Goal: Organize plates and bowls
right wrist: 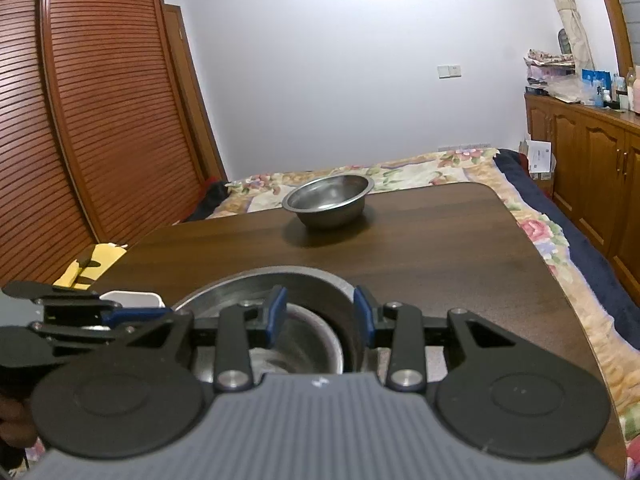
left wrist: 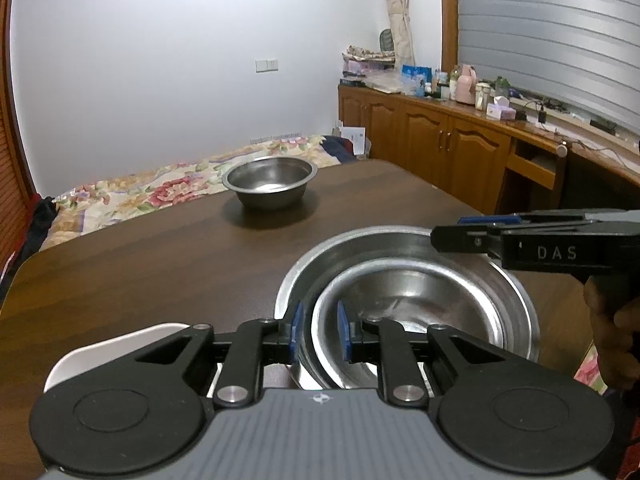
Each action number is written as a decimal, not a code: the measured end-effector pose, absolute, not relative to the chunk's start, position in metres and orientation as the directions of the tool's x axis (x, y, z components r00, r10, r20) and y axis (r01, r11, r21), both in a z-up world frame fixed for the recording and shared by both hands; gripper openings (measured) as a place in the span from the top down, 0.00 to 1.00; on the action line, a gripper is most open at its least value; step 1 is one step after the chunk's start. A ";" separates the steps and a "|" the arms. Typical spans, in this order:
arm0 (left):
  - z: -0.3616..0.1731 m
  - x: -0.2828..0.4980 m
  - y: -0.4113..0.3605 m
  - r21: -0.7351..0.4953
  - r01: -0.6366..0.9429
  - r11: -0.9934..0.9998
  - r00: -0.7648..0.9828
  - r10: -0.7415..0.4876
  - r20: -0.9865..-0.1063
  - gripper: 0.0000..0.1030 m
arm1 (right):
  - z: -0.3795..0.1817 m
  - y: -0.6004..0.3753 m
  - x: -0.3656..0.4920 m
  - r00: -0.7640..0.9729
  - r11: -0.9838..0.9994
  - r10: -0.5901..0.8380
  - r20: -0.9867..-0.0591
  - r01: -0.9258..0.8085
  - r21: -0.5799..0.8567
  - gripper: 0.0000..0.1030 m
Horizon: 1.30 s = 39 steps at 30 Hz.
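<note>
Two steel bowls sit nested at the near edge of the dark wooden table [left wrist: 140, 272]: a small inner bowl [left wrist: 420, 312] inside a large outer bowl [left wrist: 304, 272]. My left gripper [left wrist: 321, 330] straddles the inner bowl's left rim, with a gap on either side of its blue pads, so it is open. My right gripper [right wrist: 321, 314] stands open over the inner bowl [right wrist: 304, 344] and the dark wall of the outer bowl [right wrist: 260, 284], pressing on nothing. It reaches in from the right as the right gripper [left wrist: 448, 236]. A third steel bowl [left wrist: 270, 184] stands alone at the far side.
A white dish [left wrist: 120, 344] lies on the table left of the nested bowls. A bed with a floral cover [right wrist: 540, 232] runs along the table's far and right edges. Wooden cabinets [left wrist: 440, 140] stand at the right, and a louvred wardrobe [right wrist: 100, 120] at the left.
</note>
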<state>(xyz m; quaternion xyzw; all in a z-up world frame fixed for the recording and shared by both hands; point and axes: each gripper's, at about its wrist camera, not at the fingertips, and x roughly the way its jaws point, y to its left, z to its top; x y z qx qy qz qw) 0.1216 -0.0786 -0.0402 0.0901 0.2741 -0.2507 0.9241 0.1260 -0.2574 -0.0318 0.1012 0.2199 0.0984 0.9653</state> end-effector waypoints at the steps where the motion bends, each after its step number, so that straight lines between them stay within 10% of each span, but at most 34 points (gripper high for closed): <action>1: -0.038 0.122 -0.078 0.028 0.512 0.859 0.727 -0.415 -0.548 0.78 | -0.031 -0.258 0.126 0.884 0.960 0.235 -0.405 -0.146 0.240 0.63; 11: -0.019 0.159 -0.077 0.037 0.503 0.864 0.745 -0.411 -0.526 0.68 | -0.013 -0.272 0.149 0.887 0.964 0.243 -0.392 -0.175 0.201 0.62; 16: -0.004 0.188 -0.078 0.049 0.488 0.872 0.769 -0.402 -0.497 0.45 | 0.009 -0.285 0.180 0.904 0.973 0.227 -0.362 -0.197 0.118 0.50; 39: -0.023 0.325 -0.106 -0.031 0.431 0.902 0.715 -0.363 -0.597 0.44 | -0.027 -0.304 0.335 0.807 0.939 0.338 -0.484 -0.258 0.225 0.42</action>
